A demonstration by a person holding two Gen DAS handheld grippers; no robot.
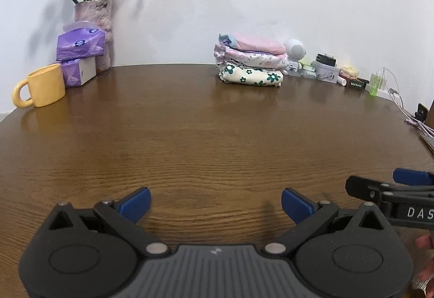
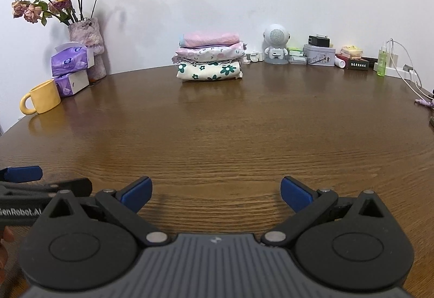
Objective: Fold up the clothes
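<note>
Both the left gripper (image 1: 215,204) and right gripper (image 2: 216,193) are hovering with fingers wide, empty. The folded stack (image 2: 209,59) is sitting far across the surface (image 2: 217,135); reaching carelessly may be toppling it, and no unfolded garment seems visible.

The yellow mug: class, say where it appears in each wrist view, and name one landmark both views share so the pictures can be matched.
Left wrist view: the yellow mug stands at the far left of the table, handle turned left, in front of the purple tissue packs.
Right wrist view: the yellow mug is again at the far left, slightly lower in the picture.
Shared landmark: the stack of folded clothes by the wall.
</note>
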